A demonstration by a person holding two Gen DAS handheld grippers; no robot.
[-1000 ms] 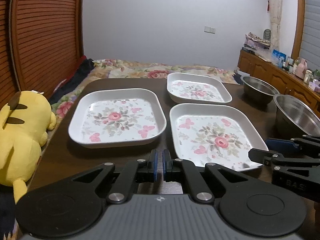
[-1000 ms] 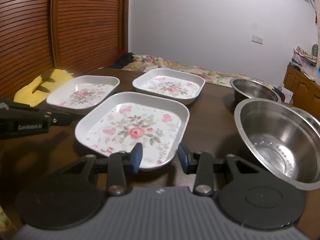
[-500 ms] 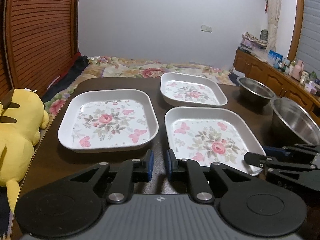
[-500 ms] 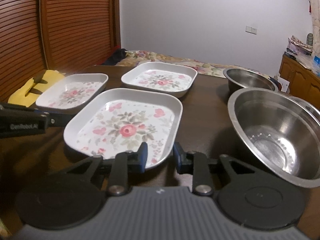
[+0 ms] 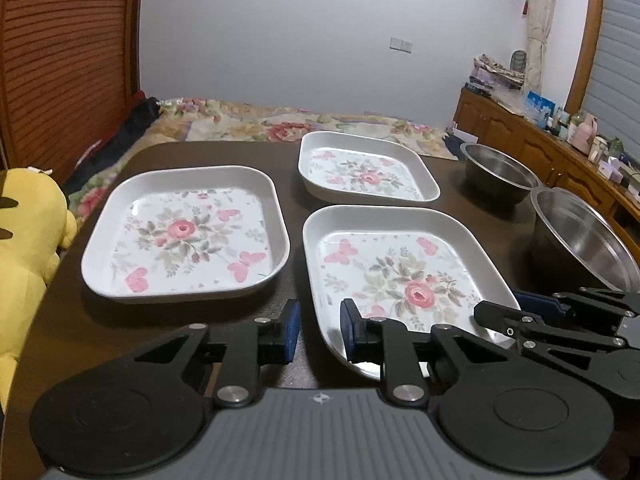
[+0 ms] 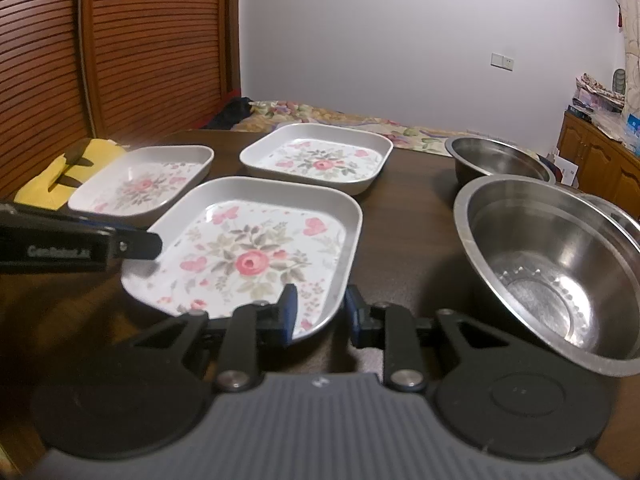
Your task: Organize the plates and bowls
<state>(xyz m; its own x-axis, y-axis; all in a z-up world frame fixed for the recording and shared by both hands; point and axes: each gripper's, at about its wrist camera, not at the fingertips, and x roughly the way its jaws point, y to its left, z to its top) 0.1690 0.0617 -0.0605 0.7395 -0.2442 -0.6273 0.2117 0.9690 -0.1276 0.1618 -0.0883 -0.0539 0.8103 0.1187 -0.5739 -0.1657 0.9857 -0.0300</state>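
Three white square plates with pink flowers lie on the dark table [image 5: 100, 320]: a near plate [image 5: 400, 264] [image 6: 256, 248], a left plate [image 5: 184, 232] [image 6: 144, 188] and a far plate [image 5: 364, 172] [image 6: 320, 160]. My left gripper [image 5: 319, 330] is opening, and the near plate's front left corner rim sits between its pads without being pressed. My right gripper [image 6: 320, 312] [image 5: 516, 310] straddles the same plate's front right corner, one pad inside the rim and one outside, closed onto it. The plate rests flat on the table.
A large steel bowl [image 6: 560, 272] [image 5: 584, 240] stands right of the near plate, with a smaller steel bowl [image 6: 500, 160] [image 5: 496, 176] behind it. A yellow plush toy [image 5: 28, 240] lies off the table's left edge. A bed sits beyond the table and wooden cabinets line the right.
The left jaws went from shut to partly open at the near plate's left corner. The right jaws narrowed around that plate's right corner. The plates and bowls stayed put.
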